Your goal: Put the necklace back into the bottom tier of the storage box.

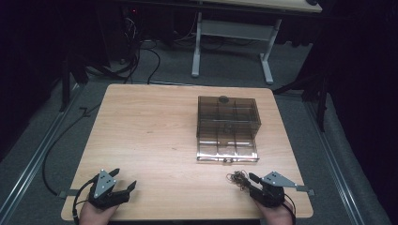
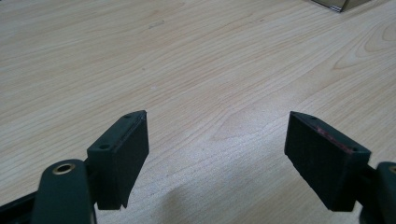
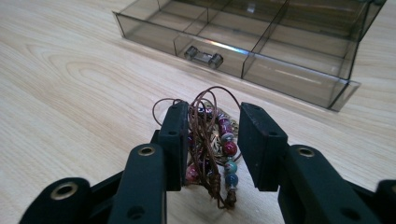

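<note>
beads on a brown cord, a tangled necklace (image 3: 212, 144), lie on the table (image 1: 150, 136) between the jaws of the right hand-held gripper (image 3: 212, 147), which stand partly apart; whether a pad touches it i cannot tell. just beyond sits a clear smoky organizer box (image 3: 261, 42) with its drawer pulled out. left hand-held gripper (image 2: 217, 154) rests wide open over bare wood, holding nothing.
</note>
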The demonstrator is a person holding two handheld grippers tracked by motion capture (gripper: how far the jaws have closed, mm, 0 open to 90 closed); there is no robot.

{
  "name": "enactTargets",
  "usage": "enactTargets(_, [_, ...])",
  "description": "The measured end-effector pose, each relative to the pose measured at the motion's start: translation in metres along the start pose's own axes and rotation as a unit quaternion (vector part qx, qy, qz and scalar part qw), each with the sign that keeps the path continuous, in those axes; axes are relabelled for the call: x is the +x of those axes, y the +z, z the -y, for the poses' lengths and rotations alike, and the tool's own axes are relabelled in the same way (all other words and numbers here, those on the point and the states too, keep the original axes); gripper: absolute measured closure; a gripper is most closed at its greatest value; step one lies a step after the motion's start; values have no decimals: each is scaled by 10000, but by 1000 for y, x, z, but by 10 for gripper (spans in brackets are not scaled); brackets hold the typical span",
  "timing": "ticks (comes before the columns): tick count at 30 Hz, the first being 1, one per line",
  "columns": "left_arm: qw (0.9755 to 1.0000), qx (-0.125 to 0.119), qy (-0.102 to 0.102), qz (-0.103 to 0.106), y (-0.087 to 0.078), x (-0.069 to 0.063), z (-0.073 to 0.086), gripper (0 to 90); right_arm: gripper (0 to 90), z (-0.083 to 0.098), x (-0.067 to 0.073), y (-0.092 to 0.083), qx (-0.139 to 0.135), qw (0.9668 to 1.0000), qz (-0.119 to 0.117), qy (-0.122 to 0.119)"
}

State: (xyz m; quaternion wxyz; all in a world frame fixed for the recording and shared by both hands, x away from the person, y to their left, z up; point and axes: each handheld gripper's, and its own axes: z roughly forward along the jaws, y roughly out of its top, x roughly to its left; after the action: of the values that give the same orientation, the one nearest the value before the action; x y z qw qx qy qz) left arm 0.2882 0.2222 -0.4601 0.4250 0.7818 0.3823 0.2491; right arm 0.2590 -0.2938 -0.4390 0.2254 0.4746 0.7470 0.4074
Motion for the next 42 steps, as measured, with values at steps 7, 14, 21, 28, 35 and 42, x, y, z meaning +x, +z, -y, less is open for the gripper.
enactTargets(7, [10000, 14, 18, -3, 0, 0, 0, 222, 639, 0, -13, -22, -402, 9990, 169, 120])
enactTargets(14, [10000, 6, 19, -1, 0, 0, 0, 222, 732, 7, -27, -19, -280, 9981, 448, 302])
enactTargets(21, [10000, -21, 10, -16, 0, 0, 0, 221, 788, 5, -36, -8, 83, 9963, 684, 506])
enactTargets(28, [10000, -35, 38, 23, -1, -1, 0, 220, 810, 1, -37, -9, 351, 9945, 841, 509])
enactTargets(35, [9999, -27, 43, 102, -1, 0, 0, 218, 816, -3, -38, -8, 721, 9919, 886, 563])
enactTargets(42, [9999, -15, 57, 146, 0, 0, 0, 218, 801, -10, -39, -8, 1090, 9897, 740, 554])
